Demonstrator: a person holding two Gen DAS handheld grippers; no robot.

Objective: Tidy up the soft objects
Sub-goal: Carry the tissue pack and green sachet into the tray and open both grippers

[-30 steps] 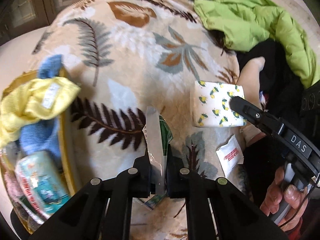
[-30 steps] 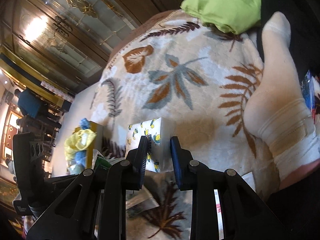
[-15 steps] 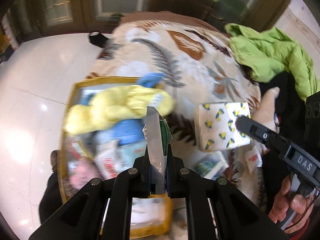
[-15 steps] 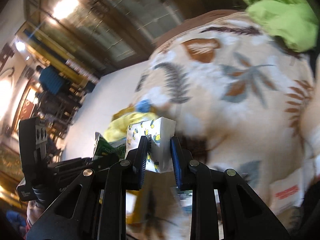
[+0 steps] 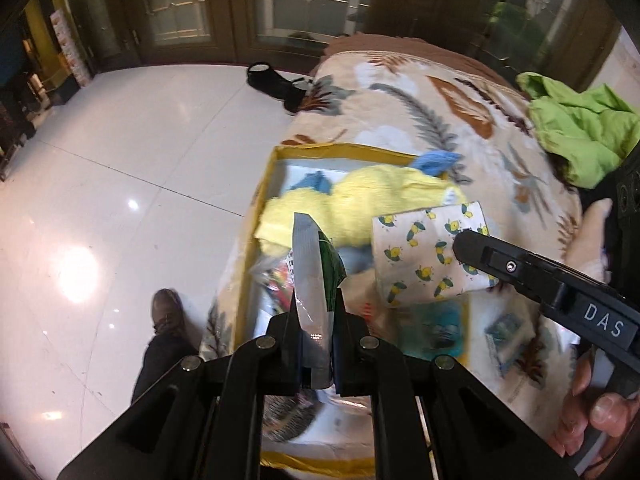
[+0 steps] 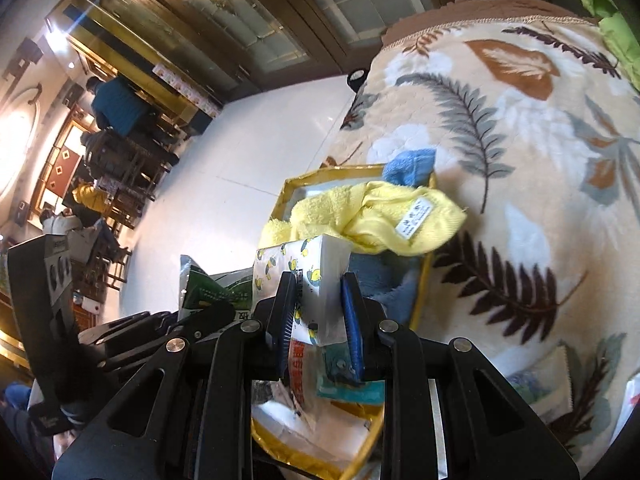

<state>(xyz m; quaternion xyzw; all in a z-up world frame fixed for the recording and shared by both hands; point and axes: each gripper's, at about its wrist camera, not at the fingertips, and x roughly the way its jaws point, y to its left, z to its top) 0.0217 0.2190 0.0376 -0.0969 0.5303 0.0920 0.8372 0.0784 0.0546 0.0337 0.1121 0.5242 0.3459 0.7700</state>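
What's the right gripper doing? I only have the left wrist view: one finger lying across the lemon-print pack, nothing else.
Observer: In the right wrist view, both fingers of the right gripper press on the lemon-print pack, one on each side. It is held.
Operator: Where is it relative to the box?
Observer: There the pack sits in front of the near half of the yellow-rimmed box, and a teal packet shows just under the fingers. I can't tell how high it is.
Operator: Anyone nearby?
Observer: Only far off, at the left edge. A person in a blue jacket stands by dark furniture.
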